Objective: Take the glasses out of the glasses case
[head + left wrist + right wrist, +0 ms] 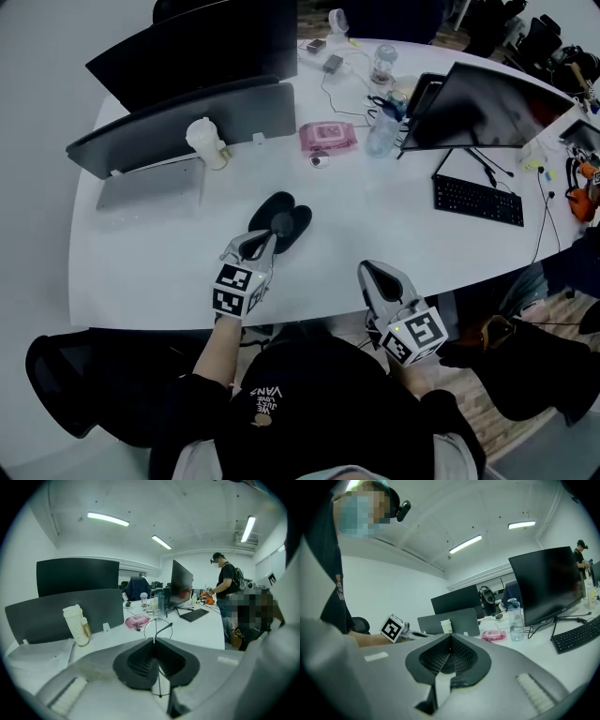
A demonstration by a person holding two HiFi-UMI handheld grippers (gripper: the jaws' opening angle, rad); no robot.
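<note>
Now the left gripper (pixel 269 236) has its jaws closed on the glasses (pixel 159 629), a thin wire pair. In the left gripper view, 1 round rim and a side arm stand above the pinched pads, and a second rim shows below them. The head view shows this gripper's tip over the near edge of the black glasses case (pixel 286 217), which lies open in 2 halves on the white table (pixel 375 225). I cannot tell whether the glasses touch the case. The right gripper (pixel 368 272) is at the table's near edge, well apart from the case, with its jaws pressed together and nothing between them. Farther back on the table are a white cup (pixel 204 141), a pink pack (pixel 328 136), a clear bottle (pixel 382 136) and a black keyboard (pixel 478 200).
</note>
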